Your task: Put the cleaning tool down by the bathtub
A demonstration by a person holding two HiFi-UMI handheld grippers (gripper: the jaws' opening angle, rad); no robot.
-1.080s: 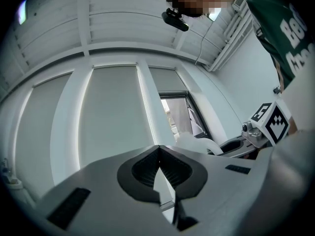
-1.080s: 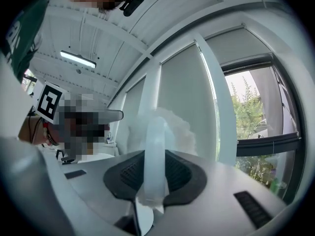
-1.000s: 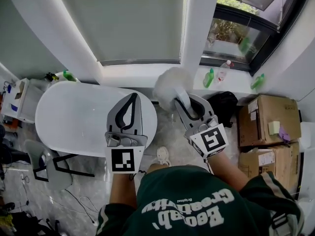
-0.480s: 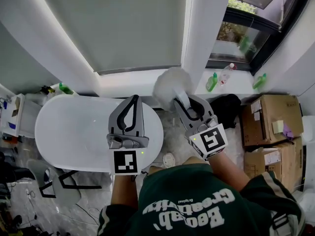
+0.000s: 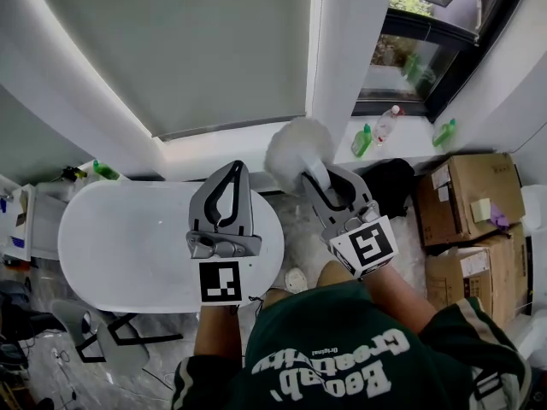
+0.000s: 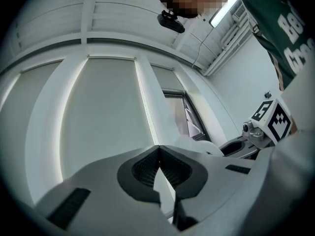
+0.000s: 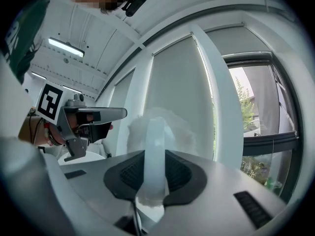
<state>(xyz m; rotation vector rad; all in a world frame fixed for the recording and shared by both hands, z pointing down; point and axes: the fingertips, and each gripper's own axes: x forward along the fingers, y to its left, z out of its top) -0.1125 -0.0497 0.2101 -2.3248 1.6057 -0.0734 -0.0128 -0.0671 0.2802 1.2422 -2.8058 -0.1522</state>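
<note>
From the head view, my right tongs (image 5: 326,179) clench the stem of the cleaning tool (image 5: 295,148); its fluffy white head is held up in the air past the right end of the bathtub (image 5: 128,246), on the near side of the window sill (image 5: 402,139); my left tongs (image 5: 232,171) hover over the tub's right part, apart from the tool.

In the left gripper view, the left tongs (image 6: 157,154) are clenched tip to tip with nothing between them.

In the right gripper view, the right tongs (image 7: 153,173) grip the cleaning tool (image 7: 156,141) by its white stem; the fluffy head sits just beyond the tips.
</note>
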